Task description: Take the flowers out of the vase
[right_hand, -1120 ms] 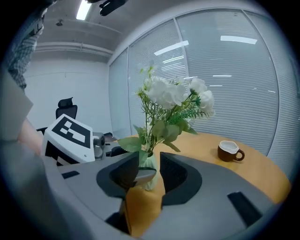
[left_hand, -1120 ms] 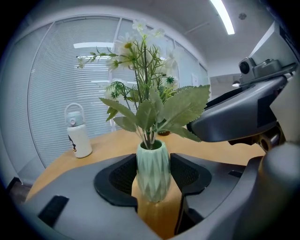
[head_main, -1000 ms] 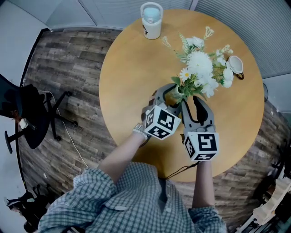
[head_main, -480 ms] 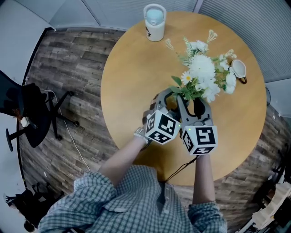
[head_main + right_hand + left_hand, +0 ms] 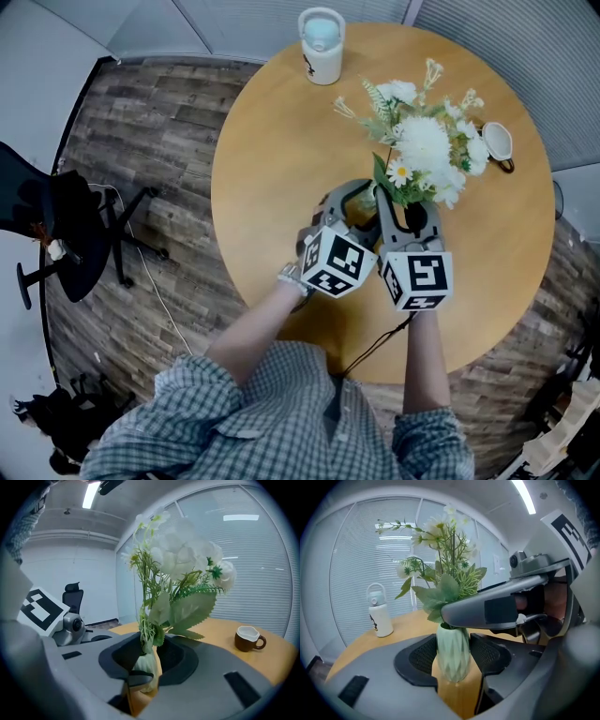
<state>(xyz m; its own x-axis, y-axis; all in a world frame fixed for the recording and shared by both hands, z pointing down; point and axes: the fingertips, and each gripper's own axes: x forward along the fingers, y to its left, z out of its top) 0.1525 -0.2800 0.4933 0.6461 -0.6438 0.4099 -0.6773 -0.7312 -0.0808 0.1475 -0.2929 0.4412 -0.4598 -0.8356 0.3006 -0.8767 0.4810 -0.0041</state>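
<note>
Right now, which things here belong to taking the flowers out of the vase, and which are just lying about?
In the job: flowers; green vase; left gripper, clamped on the vase; right gripper, jaws just closed onto the stems.
Lying about: white flask; brown mug; office chair.

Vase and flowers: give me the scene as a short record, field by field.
table: round, wooden
vase: pale green, upright on table
flowers: white bunch, stems in vase
left gripper: shut on vase
right gripper: jaws have just been closing, now on the stems above the vase
others: white bottle, brown cup
</note>
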